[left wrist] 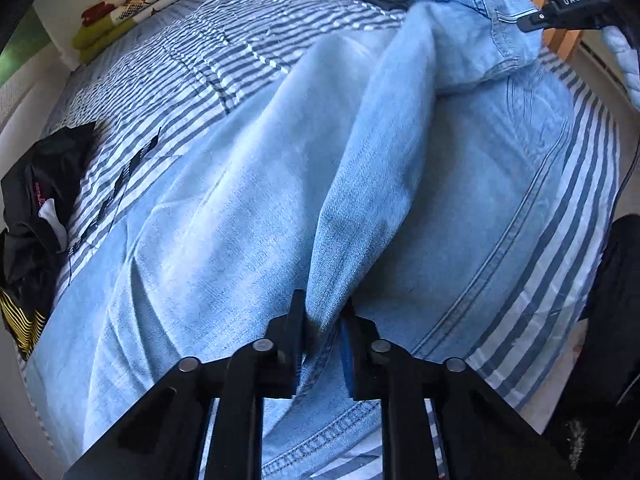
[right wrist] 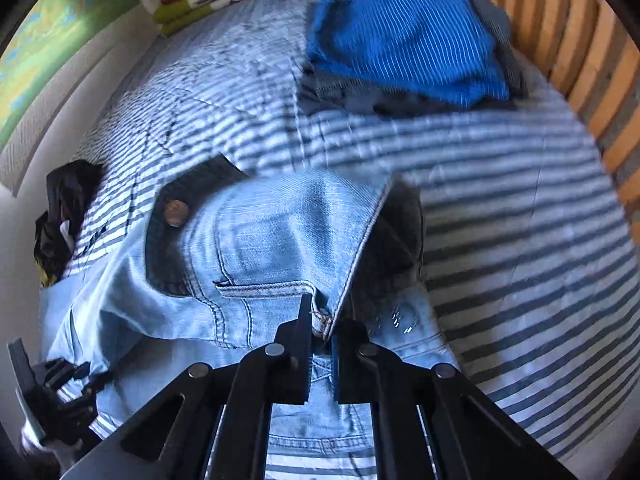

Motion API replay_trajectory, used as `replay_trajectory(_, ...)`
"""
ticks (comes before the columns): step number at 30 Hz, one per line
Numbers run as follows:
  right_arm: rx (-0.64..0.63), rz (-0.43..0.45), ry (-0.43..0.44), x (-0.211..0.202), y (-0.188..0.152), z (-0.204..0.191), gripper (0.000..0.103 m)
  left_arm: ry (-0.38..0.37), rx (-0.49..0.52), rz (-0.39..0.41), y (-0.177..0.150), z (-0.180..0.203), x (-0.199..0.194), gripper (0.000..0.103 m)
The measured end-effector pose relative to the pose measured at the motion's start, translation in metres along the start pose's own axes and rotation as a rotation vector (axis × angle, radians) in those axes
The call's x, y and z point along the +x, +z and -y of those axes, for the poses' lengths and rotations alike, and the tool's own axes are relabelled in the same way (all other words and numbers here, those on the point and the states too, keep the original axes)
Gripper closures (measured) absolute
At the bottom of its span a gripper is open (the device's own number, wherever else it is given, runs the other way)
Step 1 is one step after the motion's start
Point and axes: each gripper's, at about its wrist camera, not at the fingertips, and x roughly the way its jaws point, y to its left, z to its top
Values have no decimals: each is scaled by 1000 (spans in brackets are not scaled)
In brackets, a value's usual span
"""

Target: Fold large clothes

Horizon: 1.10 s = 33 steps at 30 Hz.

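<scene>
The striped bed cover (left wrist: 224,60) fills most of what I see, and the light-blue jeans (left wrist: 240,208) lie spread across it in front of me, legs running toward the far end of the bed. At that far end sits a stack of folded clothes topped by a bright blue striped piece (right wrist: 404,36), with a folded floral blanket (left wrist: 136,8) against the wall and a crumpled black garment (left wrist: 36,200) off at the bed's left edge.

I am at the start of a fold, I judge: both ends of the jeans are pinched and nothing is doubled over yet. A long ridge of denim rises between my two grips.

My left gripper (left wrist: 322,320) is clenched on that raised ridge of denim, the cloth squeezed between the pads. My right gripper (right wrist: 320,320) is clamped on the waistband edge beside the pocket stitching, near the copper button (right wrist: 176,212); from the left wrist view its black tips bite the hem at the top right.

The next move, as I read it, is to lift both pinches together and carry one side across the other so the legs lie stacked. That calls for keeping the cloth taut between the grips and moving them at the same pace, or the denim will sag and crease. The heavy fabric could slip from a shallow pinch.
</scene>
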Motion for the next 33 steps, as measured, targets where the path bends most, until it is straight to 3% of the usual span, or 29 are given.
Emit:
replay_trajectory(6, -102, 22, -23, -62, 15, 1, 98, -100, -1, 39, -7, 2, -44, 90)
replay_trajectory(11, -108, -88, -43, -44, -18, 27, 98, -171, 44, -16, -33, 28, -36, 87)
replay_trajectory(12, -106, -124, -73, -29, -27, 32, 97, -172, 50, -33, -36, 29, -30, 79)
replay_trajectory(13, -110, -148, -111, -15, -35, 34, 95, -191, 46, -66, -39, 31, -24, 57)
replay_trajectory(15, -126, -190, -180, 7, -47, 36, 88, -213, 17, -78, -42, 28, -24, 42)
replay_trajectory(17, -131, -203, -239, 14, -53, 40, 86, -218, 29, -54, -43, 27, -36, 42)
replay_trajectory(19, -69, -161, -173, 3, -49, 49, 84, -211, 32, -10, -42, 23, -51, 40)
replay_trajectory(20, -41, -133, -146, -4, -47, 51, 80, -213, 18, 19, -40, 19, -58, 37)
replay_trajectory(22, 6, -68, -113, -14, -42, 54, 55, -221, -16, 50, -35, 9, -62, 31)
replay_trajectory(24, -1, -60, -139, -9, -42, 47, 54, -238, -46, 60, -29, 4, -57, 31)
replay_trajectory(26, -22, -113, -147, 10, -47, 39, 64, -246, -38, 48, -25, 9, -45, 31)
replay_trajectory(28, -36, -183, -190, 29, -53, 33, 98, -245, -7, 25, -24, 20, -32, 31)
replay_trajectory(31, -75, -199, -248, 35, -60, 29, 103, -243, 22, 0, -26, 31, -18, 31)
replay_trajectory(33, -78, -168, -229, 23, -59, 29, 103, -216, 43, -5, -27, 36, -13, 31)
